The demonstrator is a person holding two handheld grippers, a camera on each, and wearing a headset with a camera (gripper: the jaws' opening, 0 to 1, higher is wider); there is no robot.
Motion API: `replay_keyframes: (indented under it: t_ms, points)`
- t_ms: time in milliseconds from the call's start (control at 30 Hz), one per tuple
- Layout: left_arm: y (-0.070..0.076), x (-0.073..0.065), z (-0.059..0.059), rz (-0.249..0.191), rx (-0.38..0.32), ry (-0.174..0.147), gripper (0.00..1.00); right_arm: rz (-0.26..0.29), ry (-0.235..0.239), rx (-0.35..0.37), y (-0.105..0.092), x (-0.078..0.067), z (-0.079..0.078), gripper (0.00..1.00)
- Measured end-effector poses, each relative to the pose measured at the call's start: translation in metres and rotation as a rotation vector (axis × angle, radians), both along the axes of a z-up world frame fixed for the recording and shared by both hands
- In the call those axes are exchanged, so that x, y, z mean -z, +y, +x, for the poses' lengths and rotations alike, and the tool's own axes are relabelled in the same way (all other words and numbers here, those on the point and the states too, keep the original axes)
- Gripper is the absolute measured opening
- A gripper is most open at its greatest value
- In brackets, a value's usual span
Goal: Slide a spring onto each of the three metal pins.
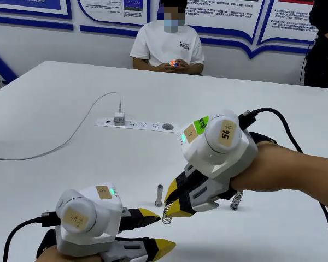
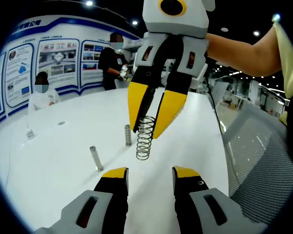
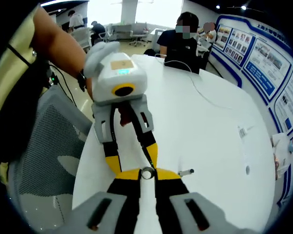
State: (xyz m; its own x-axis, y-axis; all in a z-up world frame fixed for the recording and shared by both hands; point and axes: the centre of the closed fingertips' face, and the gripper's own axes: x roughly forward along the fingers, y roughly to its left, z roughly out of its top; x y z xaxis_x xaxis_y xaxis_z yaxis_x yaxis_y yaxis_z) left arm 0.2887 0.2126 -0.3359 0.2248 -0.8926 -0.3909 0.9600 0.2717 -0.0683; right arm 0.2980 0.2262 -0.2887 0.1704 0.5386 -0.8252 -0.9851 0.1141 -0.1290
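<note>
My right gripper (image 1: 175,210) hangs over the white table, shut on a steel spring (image 1: 167,213) that dangles below its yellow fingertips. In the left gripper view the right gripper (image 2: 149,131) comes down from above with that spring (image 2: 145,138) pinched upright. A bare metal pin (image 1: 159,195) stands just left of it, also seen in the left gripper view (image 2: 95,158). Another pin (image 2: 128,135) wears a spring (image 1: 236,200). My left gripper (image 1: 154,232) stands open in front, its jaws (image 2: 150,173) empty. In the right gripper view my right gripper (image 3: 147,174) clamps the spring's end (image 3: 147,172).
A power strip (image 1: 136,124) with a white charger (image 1: 119,118) and its cable lies mid-table. A person (image 1: 167,46) sits at the far edge. A mesh chair (image 2: 263,161) stands beside the table's near edge.
</note>
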Motion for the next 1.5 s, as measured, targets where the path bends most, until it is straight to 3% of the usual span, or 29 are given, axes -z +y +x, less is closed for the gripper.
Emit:
replay_keyframes:
  t_ms: [467,800,1500]
  points:
    - [0.005,0.0,0.001,-0.014,-0.029,0.024,0.51,0.024,-0.04,0.093,-0.01,-0.007,0.037,0.12]
    - [0.012,0.004,0.002,-0.002,-0.052,0.033,0.56,0.038,-0.066,0.174,-0.016,0.0,0.073,0.12]
    - [0.016,0.008,0.005,0.001,-0.073,0.041,0.58,0.045,-0.033,0.223,-0.011,0.02,0.094,0.12]
